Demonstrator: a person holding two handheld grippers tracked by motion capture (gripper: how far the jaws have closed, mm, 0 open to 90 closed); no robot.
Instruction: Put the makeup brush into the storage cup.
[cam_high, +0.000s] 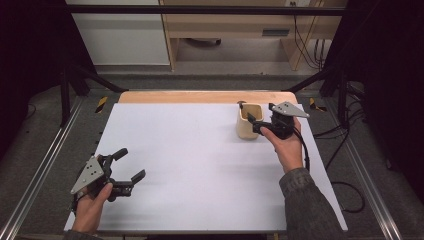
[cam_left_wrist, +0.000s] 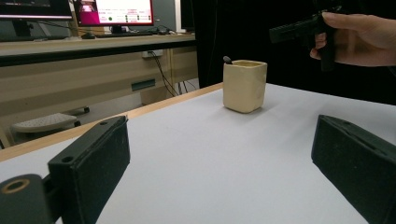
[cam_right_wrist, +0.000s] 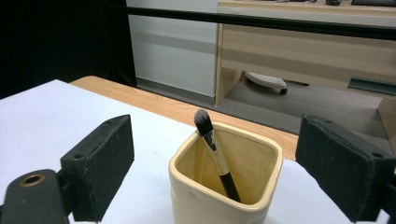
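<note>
1. High view: the cream cup (cam_high: 249, 121) stands at the far right of the white table (cam_high: 200, 170), just beside the right gripper (cam_high: 253, 121); the left gripper (cam_high: 129, 165) rests wide near the front left corner.
2. Left gripper view: its jaws are wide with nothing between them; the cup (cam_left_wrist: 244, 85) is well ahead.
3. Right gripper view: its jaws are wide, not touching the cup (cam_right_wrist: 224, 186); a brush (cam_right_wrist: 215, 151) leans inside.

High view overhead; gripper views low, sharing cup (cam_right_wrist: 226, 186).

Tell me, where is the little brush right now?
The brush stands tilted inside the cream cup, bristles up, at the table's far right, just before the right gripper.
</note>
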